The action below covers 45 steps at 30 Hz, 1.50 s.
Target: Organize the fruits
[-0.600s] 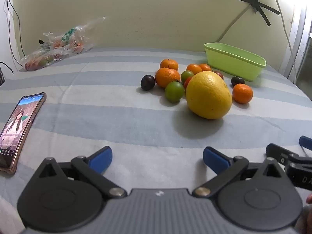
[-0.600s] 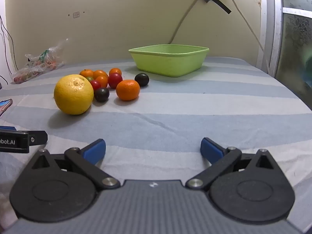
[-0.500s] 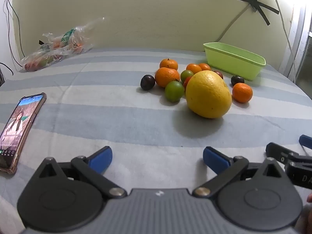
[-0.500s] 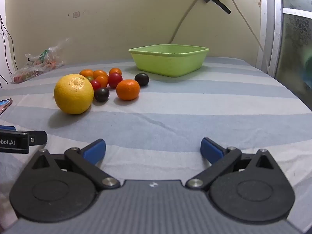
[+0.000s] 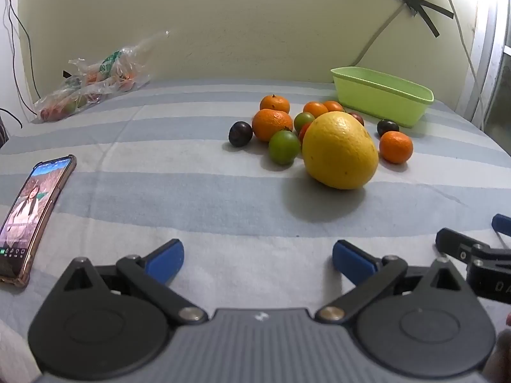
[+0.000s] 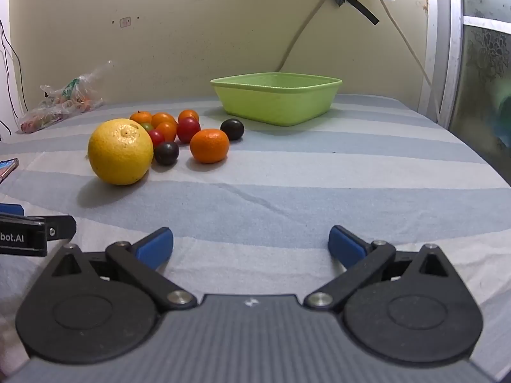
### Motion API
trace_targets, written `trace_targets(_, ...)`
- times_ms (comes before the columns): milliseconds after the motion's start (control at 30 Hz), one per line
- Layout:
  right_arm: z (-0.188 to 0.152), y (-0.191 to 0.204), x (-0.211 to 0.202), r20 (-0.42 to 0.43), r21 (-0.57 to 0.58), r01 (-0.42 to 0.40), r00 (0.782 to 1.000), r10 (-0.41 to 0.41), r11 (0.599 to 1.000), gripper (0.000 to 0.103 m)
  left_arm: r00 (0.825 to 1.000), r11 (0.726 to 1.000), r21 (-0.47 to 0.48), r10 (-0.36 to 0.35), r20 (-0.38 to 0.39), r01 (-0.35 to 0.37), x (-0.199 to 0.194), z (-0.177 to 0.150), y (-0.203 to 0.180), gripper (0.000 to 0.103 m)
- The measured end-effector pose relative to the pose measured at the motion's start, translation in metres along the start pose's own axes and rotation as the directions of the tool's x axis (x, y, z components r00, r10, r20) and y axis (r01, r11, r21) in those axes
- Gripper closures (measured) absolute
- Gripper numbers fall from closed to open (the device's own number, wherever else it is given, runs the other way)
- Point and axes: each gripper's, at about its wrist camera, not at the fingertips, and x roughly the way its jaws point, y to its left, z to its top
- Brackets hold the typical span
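A large yellow citrus fruit (image 5: 340,150) sits on a striped bedcover (image 5: 191,198), the nearest piece in a cluster of small oranges (image 5: 271,124), green and dark fruits. Behind the cluster stands a green tub (image 6: 278,99). Nearer than the fruit, the left gripper (image 5: 258,257) and right gripper (image 6: 250,245) hover with jaws spread wide, holding nothing. A phone (image 5: 30,210) lies far left of the fruit.

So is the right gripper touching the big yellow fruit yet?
Apart. The right wrist view shows the open right gripper with a wide stretch of bare striped cloth between its fingertips and the yellow fruit.
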Motion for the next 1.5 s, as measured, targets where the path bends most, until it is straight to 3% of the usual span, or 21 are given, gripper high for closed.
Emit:
trace_targets(600, 0.001, 0.005, -0.002, 0.012, -0.048, -0.032, 0.999, 0.032, 0.998, 0.000, 1.000, 1.000, 0.017, 0.007, 0.015, -0.008, 0.000, -0.003, -0.001, 0.000)
trace_targets(700, 0.006, 0.009, -0.003, 0.039, -0.095, -0.037, 0.998, 0.041, 0.995, 0.010, 1.000, 0.999, 0.026, -0.018, 0.018, 0.018, -0.001, -0.003, 0.003, 0.000)
trace_targets(767, 0.011, 0.014, -0.001, 0.041, -0.137, -0.050, 0.998, 0.056, 0.989, 0.024, 0.998, 0.998, 0.015, -0.066, 0.021, 0.066, -0.003, -0.001, 0.012, 0.000)
trace_targets(867, 0.020, 0.022, 0.001, 0.028, -0.184, -0.114, 0.992, 0.121, 0.976, 0.037, 0.991, 0.994, -0.041, -0.094, 0.091, 0.098, -0.007, 0.003, 0.037, 0.000)
trace_targets(967, 0.026, 0.037, 0.003, 0.038, -0.260, -0.143, 0.987, 0.158, 0.955, 0.037, 0.979, 0.994, -0.061, -0.072, 0.192, 0.085, -0.014, 0.001, 0.060, 0.000)
trace_targets(1067, 0.034, 0.054, 0.008, 0.049, -0.323, -0.165, 0.981, 0.190, 0.932, 0.037, 0.981, 0.993, -0.082, -0.073, 0.181, 0.090, -0.012, 0.005, 0.074, 0.000)
trace_targets(1233, 0.051, 0.080, 0.019, 0.074, -0.383, -0.194, 0.968, 0.239, 0.903, 0.037, 0.976, 0.977, -0.145, -0.132, 0.173, 0.158, -0.011, 0.011, 0.094, 0.001)
trace_targets(1367, 0.062, 0.100, 0.029, 0.089, -0.429, -0.204, 0.960, 0.266, 0.880, 0.038, 0.971, 0.976, -0.125, -0.155, 0.183, 0.179, -0.012, 0.014, 0.091, 0.008)
trace_targets(1400, 0.065, 0.105, 0.032, 0.085, -0.442, -0.201, 0.961, 0.264, 0.874, 0.041, 0.969, 0.975, -0.119, -0.165, 0.185, 0.188, -0.012, 0.015, 0.090, 0.011)
trace_targets(1433, 0.066, 0.109, 0.036, 0.080, -0.458, -0.189, 0.965, 0.252, 0.869, 0.053, 0.966, 0.974, -0.108, -0.178, 0.186, 0.200, -0.012, 0.017, 0.087, 0.014)
trace_targets(1500, 0.069, 0.107, 0.039, 0.068, -0.458, -0.197, 0.965, 0.255, 0.867, 0.054, 0.962, 0.971, -0.092, -0.200, 0.185, 0.220, -0.012, 0.019, 0.083, 0.019)
